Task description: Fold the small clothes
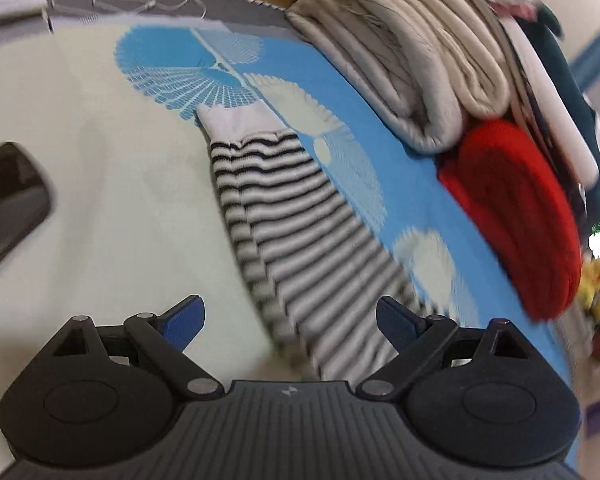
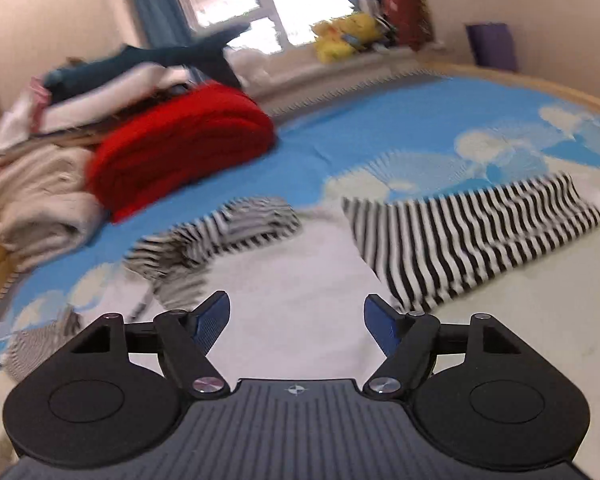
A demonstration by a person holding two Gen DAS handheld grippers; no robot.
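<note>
A small black-and-white striped garment lies on the bed. In the left wrist view one striped sleeve (image 1: pixel 292 216) with a white cuff runs from the middle of the picture down between the fingers of my left gripper (image 1: pixel 290 304), which is open and hangs just above the cloth without pinching it. In the right wrist view the garment's white body (image 2: pixel 300 264) lies under my right gripper (image 2: pixel 297 298), which is open with nothing gripped. A flat striped sleeve (image 2: pixel 480 232) stretches to the right and a crumpled striped sleeve (image 2: pixel 228 228) lies to the left.
The blue and white patterned bedspread (image 1: pixel 340 80) covers the bed. A pile of folded clothes stands at its edge, with a red roll (image 2: pixel 180 140) and beige knits (image 2: pixel 40 196). A yellow plush toy (image 2: pixel 344 36) sits on the window sill. A dark object (image 1: pixel 12 200) shows at the left edge.
</note>
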